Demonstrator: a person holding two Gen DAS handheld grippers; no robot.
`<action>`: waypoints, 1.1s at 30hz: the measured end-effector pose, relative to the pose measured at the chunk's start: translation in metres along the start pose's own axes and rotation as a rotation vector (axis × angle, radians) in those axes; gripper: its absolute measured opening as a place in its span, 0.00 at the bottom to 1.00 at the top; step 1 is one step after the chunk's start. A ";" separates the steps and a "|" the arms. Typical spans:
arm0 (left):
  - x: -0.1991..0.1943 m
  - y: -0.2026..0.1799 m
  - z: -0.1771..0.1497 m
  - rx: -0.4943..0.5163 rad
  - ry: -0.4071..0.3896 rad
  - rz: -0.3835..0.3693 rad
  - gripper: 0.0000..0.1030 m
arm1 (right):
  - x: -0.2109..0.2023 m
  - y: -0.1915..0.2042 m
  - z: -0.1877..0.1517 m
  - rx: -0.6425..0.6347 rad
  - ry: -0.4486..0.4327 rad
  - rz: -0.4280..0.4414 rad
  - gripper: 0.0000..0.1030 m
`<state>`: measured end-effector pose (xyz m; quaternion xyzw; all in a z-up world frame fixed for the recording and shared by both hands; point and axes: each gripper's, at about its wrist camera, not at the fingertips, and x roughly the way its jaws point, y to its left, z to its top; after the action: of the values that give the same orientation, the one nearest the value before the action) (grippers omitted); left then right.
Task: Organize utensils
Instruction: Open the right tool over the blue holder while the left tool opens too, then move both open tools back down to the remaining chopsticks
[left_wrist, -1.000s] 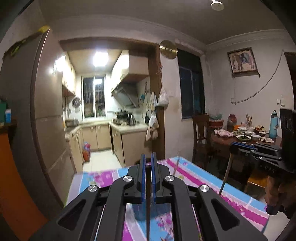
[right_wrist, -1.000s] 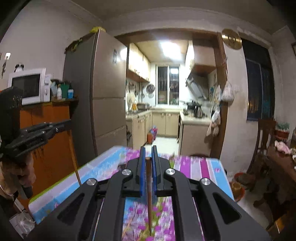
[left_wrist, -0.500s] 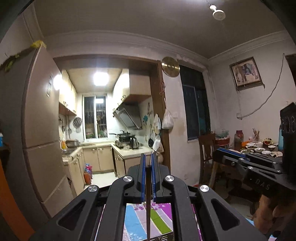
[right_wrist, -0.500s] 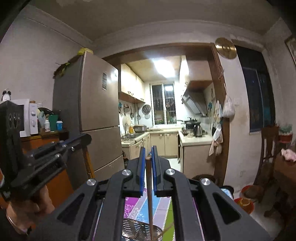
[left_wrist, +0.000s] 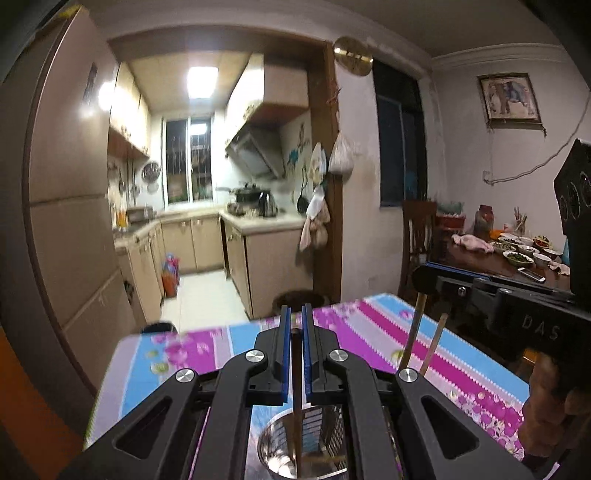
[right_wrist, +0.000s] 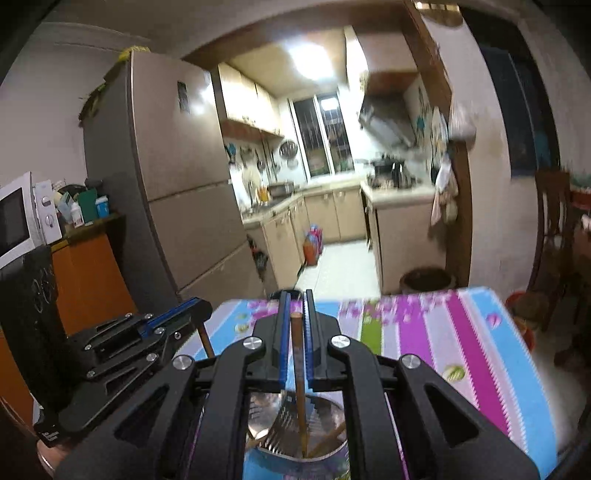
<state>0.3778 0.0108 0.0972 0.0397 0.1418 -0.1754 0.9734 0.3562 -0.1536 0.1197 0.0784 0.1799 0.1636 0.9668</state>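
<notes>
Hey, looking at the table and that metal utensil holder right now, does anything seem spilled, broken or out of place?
Nothing stands out. Each hand-held gripper, left and right, is shut on one chopstick pointing down into the metal utensil holder, which stands upright on the floral tablecloth. No spills or damage show.

Your left wrist camera looks forward and slightly down along its closed fingers, close above the metal holder (left_wrist: 295, 446) on the striped tablecloth (left_wrist: 369, 332), facing the kitchen doorway. Your right wrist camera sits just beside it, rolled a little, facing the same way. Both views share the holder, tablecloth, fridge (right_wrist: 177, 177) and kitchen.
</notes>
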 end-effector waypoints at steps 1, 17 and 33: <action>0.001 0.002 -0.004 -0.012 0.005 0.002 0.07 | 0.003 0.000 -0.003 -0.003 0.012 -0.007 0.05; -0.171 0.047 0.008 -0.055 -0.158 0.203 0.33 | -0.142 -0.080 -0.001 -0.021 -0.126 -0.260 0.21; -0.285 -0.060 -0.213 0.015 0.259 0.105 0.34 | -0.272 -0.008 -0.216 -0.096 0.113 -0.168 0.29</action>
<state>0.0443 0.0759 -0.0256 0.0764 0.2625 -0.1188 0.9545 0.0379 -0.2345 0.0068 0.0073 0.2321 0.0945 0.9681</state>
